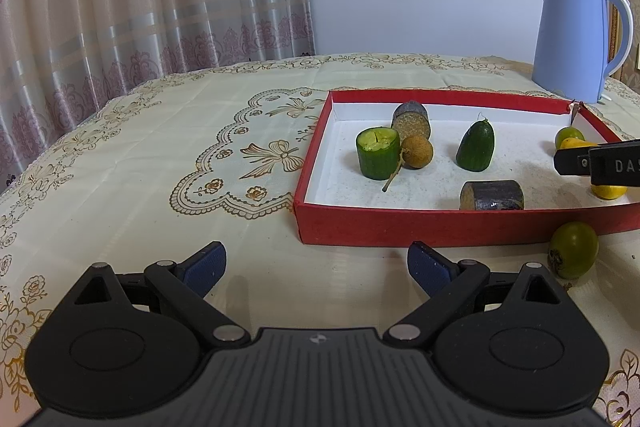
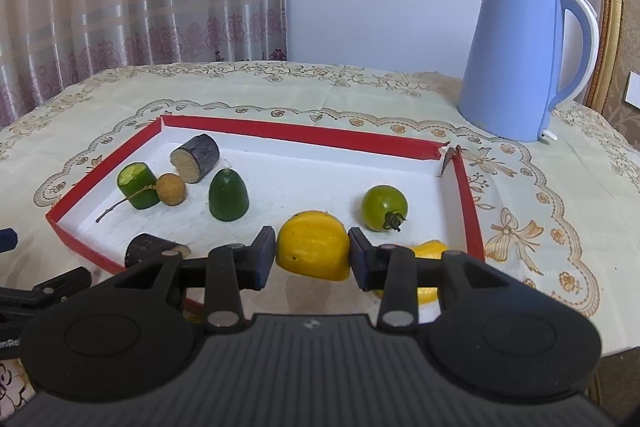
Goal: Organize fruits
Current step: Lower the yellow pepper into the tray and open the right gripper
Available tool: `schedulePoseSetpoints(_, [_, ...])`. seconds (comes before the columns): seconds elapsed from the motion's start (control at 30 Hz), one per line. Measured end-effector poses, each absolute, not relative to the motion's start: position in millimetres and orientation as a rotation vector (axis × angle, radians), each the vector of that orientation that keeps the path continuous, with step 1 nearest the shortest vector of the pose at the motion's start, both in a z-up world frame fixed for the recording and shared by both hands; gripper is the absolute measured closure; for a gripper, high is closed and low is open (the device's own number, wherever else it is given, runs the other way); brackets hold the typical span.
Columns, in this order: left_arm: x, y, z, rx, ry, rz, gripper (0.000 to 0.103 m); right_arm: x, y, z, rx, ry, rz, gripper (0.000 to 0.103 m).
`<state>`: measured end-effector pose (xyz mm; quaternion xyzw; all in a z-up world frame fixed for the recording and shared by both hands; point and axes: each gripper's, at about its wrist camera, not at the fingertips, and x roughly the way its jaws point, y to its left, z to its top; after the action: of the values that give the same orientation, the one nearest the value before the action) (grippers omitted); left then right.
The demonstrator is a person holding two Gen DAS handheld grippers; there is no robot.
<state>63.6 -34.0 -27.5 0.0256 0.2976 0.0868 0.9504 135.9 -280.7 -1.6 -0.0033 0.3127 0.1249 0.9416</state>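
Right now the right gripper [image 2: 312, 254] is clenched on a yellow fruit piece [image 2: 313, 245], its 2 blue pads pressing the left and right flanks so the piece hangs between them over the near right part of the red tray [image 2: 304, 135]. Squeezing it across its width looks sensible: the skin is smooth and rounded, and a grip at the widest part is less likely to let it slip out.

Below and to the right, partly hidden by the gripper, a second yellow piece [image 2: 430, 251] already lies in the tray, and a green tomato [image 2: 384, 207] sits just behind. Judging by that, the held piece is being brought to join its like in the right end.

At the left end stand a cut cucumber stub [image 2: 137, 185], a brown longan [image 2: 171, 189] touching it, a dark sugarcane chunk [image 2: 196, 157] behind, and a cucumber tip [image 2: 228, 195] upright nearer the middle. Another sugarcane chunk [image 2: 154, 247] lies against the near wall.

The left gripper [image 1: 316, 267] hovers released, jaws spread wide with nothing between them, over the tablecloth [image 1: 160, 147] just short of the tray's near wall. 1 more green tomato [image 1: 574, 249] rests outside the tray, against that wall, so I judge the sorting unfinished. A blue kettle [image 2: 516, 59] stands well behind, clear of the work.
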Motion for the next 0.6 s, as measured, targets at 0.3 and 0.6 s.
schedulePoseSetpoints(0.3, [64.0,-33.0,-27.6,0.049,0.607,0.175,0.005,147.8,-279.8,-4.8,-0.004,0.651,0.241,0.066])
schedulePoseSetpoints(0.6, [62.9,-34.5,-29.7,0.044,0.615,0.179,0.005,151.6,-278.7,-7.3,-0.004,0.658,0.215,0.036])
